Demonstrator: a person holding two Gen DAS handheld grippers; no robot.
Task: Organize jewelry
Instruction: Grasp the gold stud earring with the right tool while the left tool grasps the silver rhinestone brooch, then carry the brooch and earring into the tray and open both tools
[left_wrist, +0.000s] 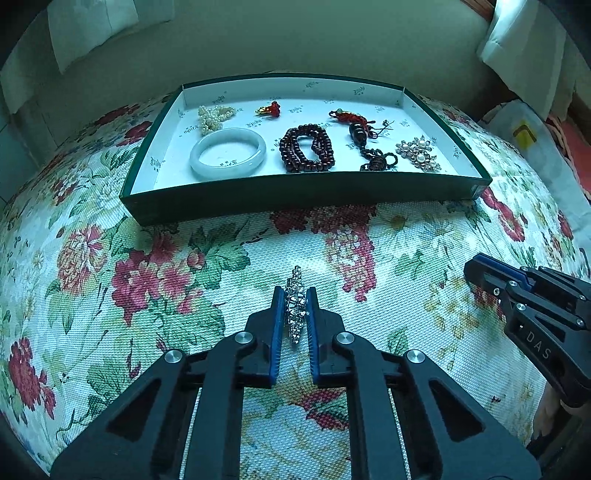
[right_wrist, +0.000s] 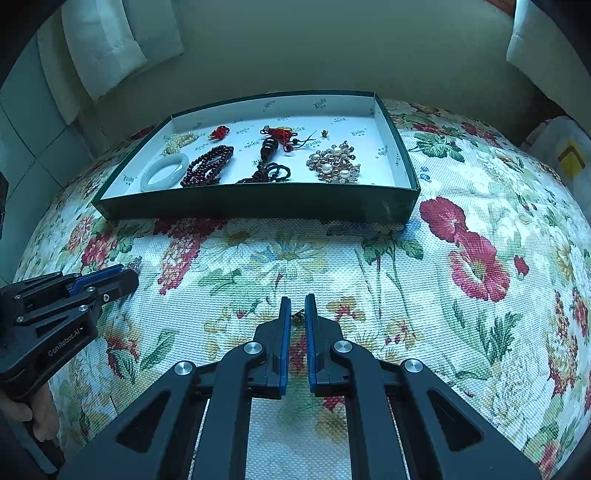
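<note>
Two grippers yours: left gripper (left_wrist: 294, 295) clamped on one rhinestone brooch (left_wrist: 294, 301) on floral cloth (left_wrist: 406, 240); right gripper (right_wrist: 297, 301) closed on something small, unclear what. Beyond, one green tray (left_wrist: 295, 201): one jade bangle (left_wrist: 228, 153), one dark bead strand (left_wrist: 307, 148), one pearl brooch (left_wrist: 418, 152).

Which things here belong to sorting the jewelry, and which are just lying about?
Job: left gripper, rhinestone piece between its pads, tray, bangle, dark beads, pearl brooch.
Lying about: floral cloth, yellow-marked bag.
</note>
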